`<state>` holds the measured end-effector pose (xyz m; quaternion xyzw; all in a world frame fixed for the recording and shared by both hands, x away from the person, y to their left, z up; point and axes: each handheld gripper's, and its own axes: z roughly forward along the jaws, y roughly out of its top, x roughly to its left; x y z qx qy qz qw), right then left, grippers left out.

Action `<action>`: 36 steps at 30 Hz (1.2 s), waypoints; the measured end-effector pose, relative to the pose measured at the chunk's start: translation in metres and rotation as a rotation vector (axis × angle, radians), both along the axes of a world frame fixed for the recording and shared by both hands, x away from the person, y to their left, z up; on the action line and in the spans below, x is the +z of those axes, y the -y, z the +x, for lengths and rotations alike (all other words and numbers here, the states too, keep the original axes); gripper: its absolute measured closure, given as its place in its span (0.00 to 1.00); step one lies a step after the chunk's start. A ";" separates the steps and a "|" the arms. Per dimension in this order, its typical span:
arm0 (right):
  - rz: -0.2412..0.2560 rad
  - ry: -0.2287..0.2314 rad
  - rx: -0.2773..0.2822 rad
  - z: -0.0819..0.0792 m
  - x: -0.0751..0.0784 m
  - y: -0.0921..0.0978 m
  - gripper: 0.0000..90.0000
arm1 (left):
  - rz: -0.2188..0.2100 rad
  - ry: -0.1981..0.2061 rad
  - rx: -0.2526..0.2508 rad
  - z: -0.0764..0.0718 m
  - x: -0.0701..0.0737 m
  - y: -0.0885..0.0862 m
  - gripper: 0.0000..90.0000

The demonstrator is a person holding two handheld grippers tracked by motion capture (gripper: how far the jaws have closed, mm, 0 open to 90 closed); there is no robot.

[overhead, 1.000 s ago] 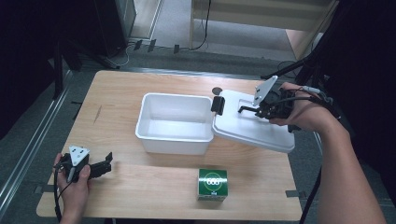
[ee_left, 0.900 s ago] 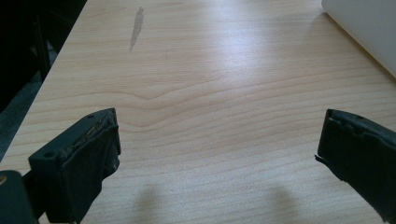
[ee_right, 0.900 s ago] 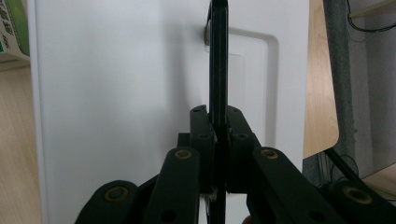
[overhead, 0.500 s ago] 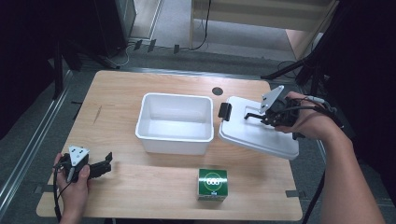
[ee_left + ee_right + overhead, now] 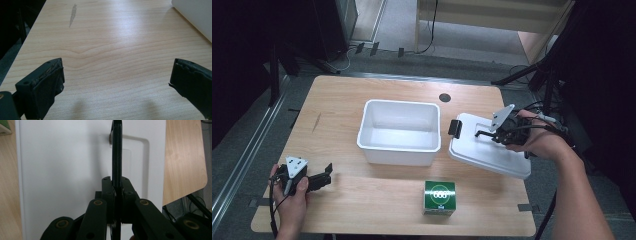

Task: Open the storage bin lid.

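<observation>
Lid (image 5: pixel 492 147) and bin (image 5: pixel 399 131) set the geometry: the white lid hangs tilted at the worktop's (image 5: pixel 362 210) right edge, its black handle (image 5: pixel 116 150) pinched between the pressed-together jaws of the right tool (image 5: pixel 490 134). The open white bin sits just to the lid's left, long axis running across the worktop, so closing it likely means carrying the lid leftward and levelling it. The left tool (image 5: pixel 324 176), jaws spread and empty, rests well apart near the front left corner.
</observation>
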<state>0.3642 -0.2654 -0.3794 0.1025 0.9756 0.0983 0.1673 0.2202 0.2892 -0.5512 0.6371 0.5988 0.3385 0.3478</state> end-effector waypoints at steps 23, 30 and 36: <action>-0.008 -0.022 -0.004 0.004 -0.053 -0.002 0.95 | -0.011 0.001 0.002 0.000 0.000 -0.001 0.00; -0.010 -0.020 -0.012 0.004 -0.066 -0.002 0.95 | -0.009 0.002 0.001 -0.001 0.000 -0.001 0.00; -0.029 -0.011 -0.022 0.004 -0.076 0.000 0.95 | -0.012 0.002 0.003 0.000 0.000 -0.001 0.00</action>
